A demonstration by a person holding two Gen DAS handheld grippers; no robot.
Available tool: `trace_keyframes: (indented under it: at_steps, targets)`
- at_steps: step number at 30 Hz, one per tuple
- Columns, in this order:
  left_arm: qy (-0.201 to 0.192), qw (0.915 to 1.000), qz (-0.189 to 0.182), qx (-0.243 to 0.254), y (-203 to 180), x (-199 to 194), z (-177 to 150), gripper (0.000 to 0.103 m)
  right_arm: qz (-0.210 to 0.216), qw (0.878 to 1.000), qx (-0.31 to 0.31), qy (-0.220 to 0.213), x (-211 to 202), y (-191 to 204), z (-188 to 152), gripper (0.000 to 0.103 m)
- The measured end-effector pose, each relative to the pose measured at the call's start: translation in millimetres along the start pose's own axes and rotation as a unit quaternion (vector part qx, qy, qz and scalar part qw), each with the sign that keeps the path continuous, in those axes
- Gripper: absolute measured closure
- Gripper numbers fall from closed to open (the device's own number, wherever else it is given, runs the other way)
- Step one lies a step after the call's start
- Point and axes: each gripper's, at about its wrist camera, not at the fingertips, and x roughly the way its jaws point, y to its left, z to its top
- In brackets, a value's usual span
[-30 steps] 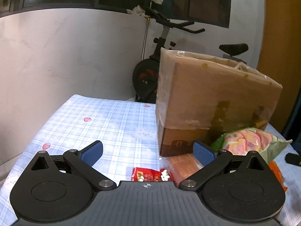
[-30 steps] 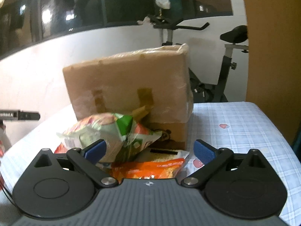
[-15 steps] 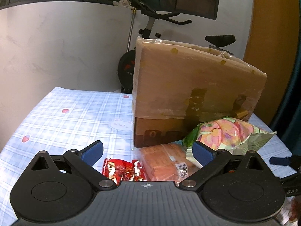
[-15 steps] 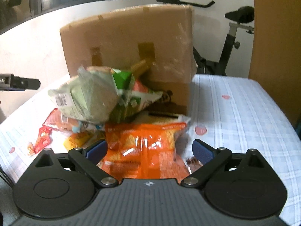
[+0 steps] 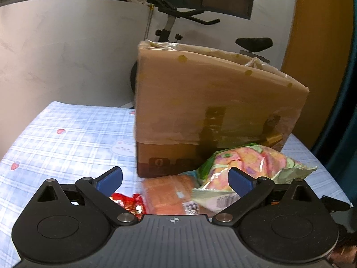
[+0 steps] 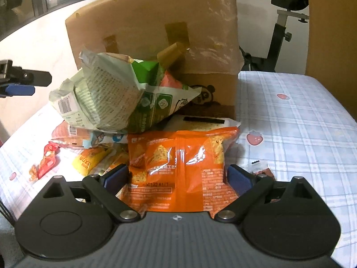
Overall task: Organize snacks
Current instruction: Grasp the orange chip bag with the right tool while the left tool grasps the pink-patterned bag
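- Broadly, the table carries everything, under a pale blue checked cloth printed with strawberries and a small rabbit.
- Behind it stands an exercise bike against a white wall, with an orange-brown panel to the right.
- On the table a tall cardboard box stands upright, patched with brown tape, its top open; a panda print shows low on its front in the right wrist view.
- Leaning on the front of the box is a big green-and-white snack bag, crumpled, lying on top of the other packets.
- Just in front of it lies an orange snack bag, flat on the table, with a paler packet under its far end.
- The right gripper has its jaws spread wide, one on either side of the near end of the orange bag; the pads sit very close to its edges, and I cannot tell if they touch it.
- The left gripper has its jaws spread with nothing pinched between them; it hangs above the table before the pile, and its tip shows at the left edge of the right wrist view.
- Below the left gripper lies an orange-wrapped packet, blurred.
- Left of the pile lie a yellow packet and a small red packet.
- A small dark packet lies just right of the orange bag.
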Motion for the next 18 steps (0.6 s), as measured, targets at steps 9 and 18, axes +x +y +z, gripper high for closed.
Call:
trace_keyframes:
  at_steps: [9,18]
  targets:
    - [0.002,0.9995,-0.030,0.011,-28,11,12,0.001,-0.006,1.000,0.023,-0.009,-9,-13,1,0.027]
    - [0.014,0.9980,-0.062,0.001,-58,30,23,0.001,-0.028,0.998,0.042,-0.023,-20,-24,4,0.033]
